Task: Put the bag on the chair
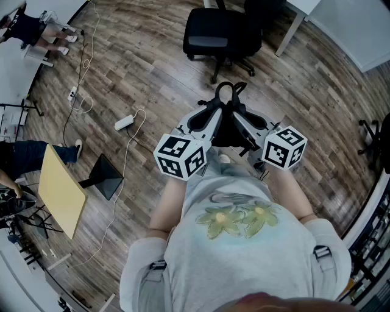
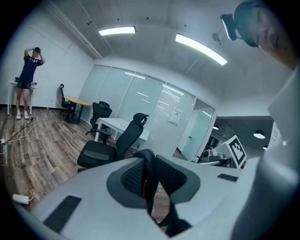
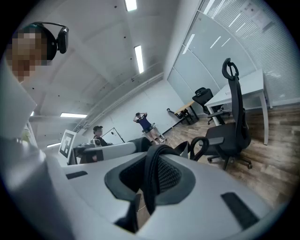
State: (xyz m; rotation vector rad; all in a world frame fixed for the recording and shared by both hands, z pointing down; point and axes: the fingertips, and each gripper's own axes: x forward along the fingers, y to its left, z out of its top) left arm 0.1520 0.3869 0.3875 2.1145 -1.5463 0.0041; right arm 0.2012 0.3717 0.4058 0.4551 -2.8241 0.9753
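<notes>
A black bag hangs between my two grippers in the head view, its strap loops sticking forward. My left gripper is shut on a black strap, which runs upright between its pads. My right gripper is shut on another black strap; a second loop curls just beyond it. The black office chair stands on the wood floor ahead of the bag, empty. It shows at left of centre in the left gripper view and at right in the right gripper view.
A white desk stands right of the chair. White cables and a power brick lie on the floor at left, near a yellow board and a black stand. A person stands far off at left.
</notes>
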